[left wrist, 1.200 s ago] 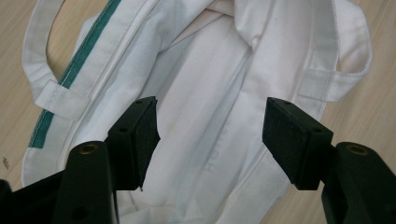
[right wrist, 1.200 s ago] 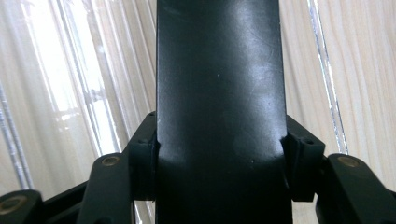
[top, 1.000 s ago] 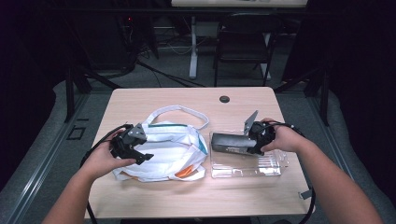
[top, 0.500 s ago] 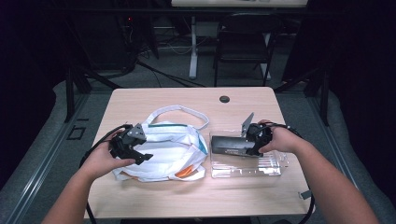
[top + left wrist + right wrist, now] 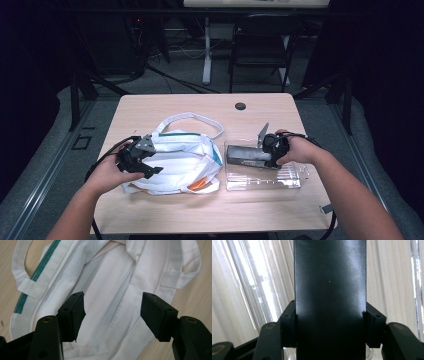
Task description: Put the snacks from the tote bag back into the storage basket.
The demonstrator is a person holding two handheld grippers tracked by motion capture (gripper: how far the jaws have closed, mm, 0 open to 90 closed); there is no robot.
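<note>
1. We see the worktop [image 5: 165, 107], a pale wood top that carries everything; we take the bag as our landmark.
2. The bag [image 5: 185, 160] is white cloth with a green stripe and an orange patch, lying flat on the left half of the worktop. One strap loops out from its far edge toward the middle.
3. The tray [image 5: 290, 179], a clear plastic box, lies just beside the bag on its right, close to the near edge of the worktop.
4. The block [image 5: 247, 154], dark and oblong, sits at the far side of the tray, its left end just right of the bag. In the right gripper view it runs straight up between the two black jaws.
5. The right gripper [image 5: 272, 150] is at the block's right end, well right of the bag. Its jaws are closed on the block, pads [image 5: 373, 327] pressing both sides.
6. The left gripper [image 5: 145, 165] is over the bag's left end. Its jaws stand wide apart with white cloth below them, gripping nothing.
7. A small dark round cap [image 5: 240, 106] is set in the worktop beyond the bag, near the far edge.
</note>
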